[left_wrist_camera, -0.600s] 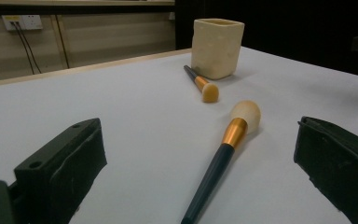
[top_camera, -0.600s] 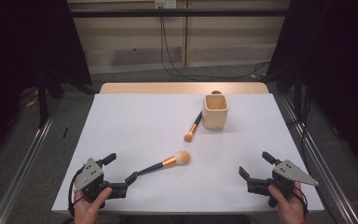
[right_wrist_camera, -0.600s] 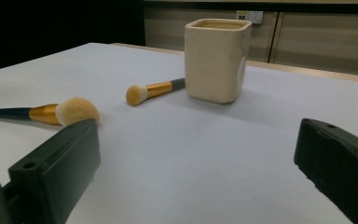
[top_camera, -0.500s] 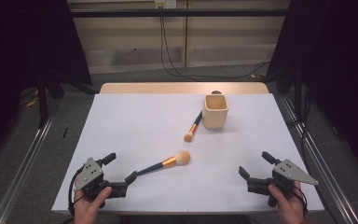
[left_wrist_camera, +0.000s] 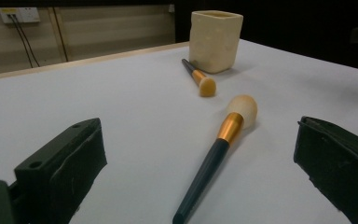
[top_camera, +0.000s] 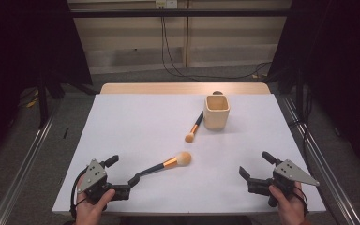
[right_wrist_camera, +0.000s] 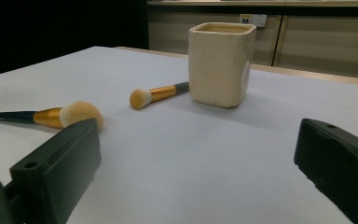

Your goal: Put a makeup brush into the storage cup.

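Both jaws are wide open and hold nothing — the left gripper (top_camera: 124,176) looks ready to grab the big brush (left_wrist_camera: 216,148) on the counter (top_camera: 140,122) next.

Right gripper view: my jaws wide apart over the white bench, nothing between them.

I see the right gripper (right_wrist_camera: 196,186) with its two black jaws rising from the bottom corners, spread wide and clear of everything; ahead stands the cream square cup (right_wrist_camera: 221,63), upright on the bench (right_wrist_camera: 177,154); the small brush (right_wrist_camera: 156,94) lies just left of the cup, its dark handle end close against the cup's base, bristles toward me; the large brush (right_wrist_camera: 51,115) lies farther left, its fluffy head just above my left jaw, handle running off to the left.
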Demonstrator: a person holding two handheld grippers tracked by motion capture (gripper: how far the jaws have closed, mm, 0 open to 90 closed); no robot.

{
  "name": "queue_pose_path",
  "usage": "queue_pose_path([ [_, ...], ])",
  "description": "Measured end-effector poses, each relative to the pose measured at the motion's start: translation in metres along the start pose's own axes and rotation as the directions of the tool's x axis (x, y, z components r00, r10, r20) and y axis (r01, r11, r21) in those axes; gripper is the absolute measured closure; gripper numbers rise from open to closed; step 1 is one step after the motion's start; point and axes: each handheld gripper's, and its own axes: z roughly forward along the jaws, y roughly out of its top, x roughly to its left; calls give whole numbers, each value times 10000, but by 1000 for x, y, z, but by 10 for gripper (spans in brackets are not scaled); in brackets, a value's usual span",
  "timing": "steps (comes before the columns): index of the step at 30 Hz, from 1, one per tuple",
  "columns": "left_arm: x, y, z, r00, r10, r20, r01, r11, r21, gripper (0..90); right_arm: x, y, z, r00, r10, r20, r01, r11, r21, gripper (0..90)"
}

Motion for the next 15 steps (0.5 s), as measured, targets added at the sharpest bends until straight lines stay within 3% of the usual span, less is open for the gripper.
queue_pose_path([
  [3,-2,2,3,9999,-151,22,151,9999,61,20,2,0,1,9999,-73,-84,73,10000,48,1],
  [15,-4,24,20,9991,212,365,-214,9998,38,25,2,0,1,9999,-94,-88,94,9999,82,1],
])
